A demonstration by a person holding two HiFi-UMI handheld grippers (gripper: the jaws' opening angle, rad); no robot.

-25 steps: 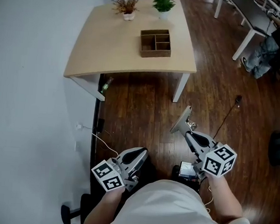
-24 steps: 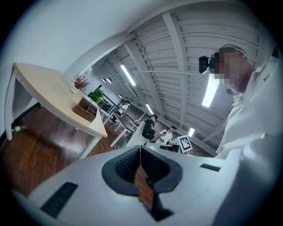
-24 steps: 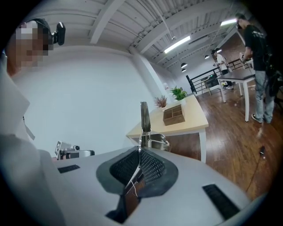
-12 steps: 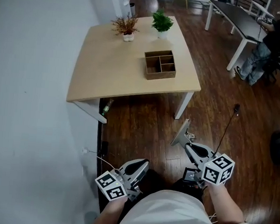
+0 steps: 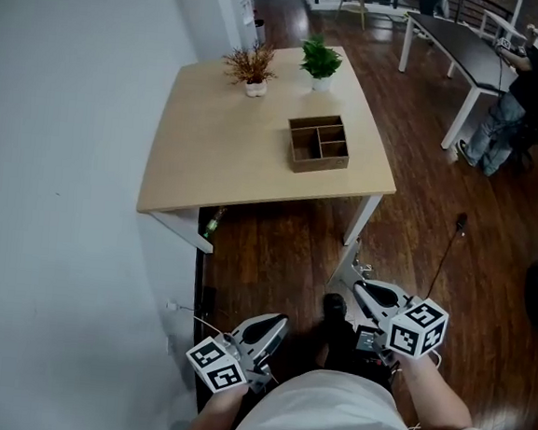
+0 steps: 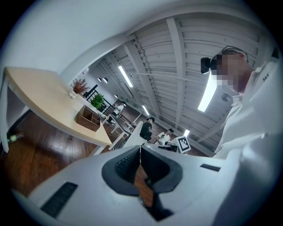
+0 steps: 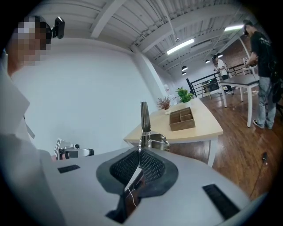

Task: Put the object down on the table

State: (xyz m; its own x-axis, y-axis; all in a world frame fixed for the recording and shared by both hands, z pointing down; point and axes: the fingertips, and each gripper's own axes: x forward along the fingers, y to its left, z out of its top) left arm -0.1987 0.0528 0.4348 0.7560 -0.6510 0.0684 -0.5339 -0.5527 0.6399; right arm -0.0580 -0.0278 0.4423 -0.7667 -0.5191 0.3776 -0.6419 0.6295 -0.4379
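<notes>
Table (image 5: 228, 145) sits nearer; right claw (image 7: 139, 152) grips flat grey metal tool (image 7: 144, 115).

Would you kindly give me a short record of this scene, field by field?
left gripper: jaws shut, nothing between them
right gripper: jaws shut on a metal tool that sticks out past the tips
table: ahead of the person, both grippers short of it
on table: wooden divider box; dried plant and green plant at the far edge
task status: metal tool not yet set down
</notes>
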